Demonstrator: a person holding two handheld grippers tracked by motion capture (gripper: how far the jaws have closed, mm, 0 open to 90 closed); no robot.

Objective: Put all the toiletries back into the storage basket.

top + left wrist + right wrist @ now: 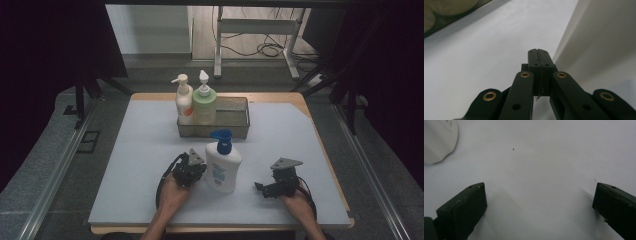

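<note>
— Since the left gripper has its jaws pressed flat together with nothing between them, is it doing anything to the white pump bottle yet?

— Not gripping, no. In the high view it sits just beside the bottle's left flank, perhaps touching it; I cannot tell. In the left gripper view the pale wall rises close on the right of the clenched tips.

— And the right gripper?

— Jaws spread wide over bare white table mat, well apart from the bottle, holding nothing.

— Where does the bottle stand?

— Upright near the table's middle, in front of the mesh basket that already holds a cream pump bottle and a green one.

— How would it handle?

— Probably smooth, slippery plastic, stiff enough, heavy if full and top-heavy at the blue pump. I'd take the narrower sides of the body, midway up, not the nozzle.
</note>
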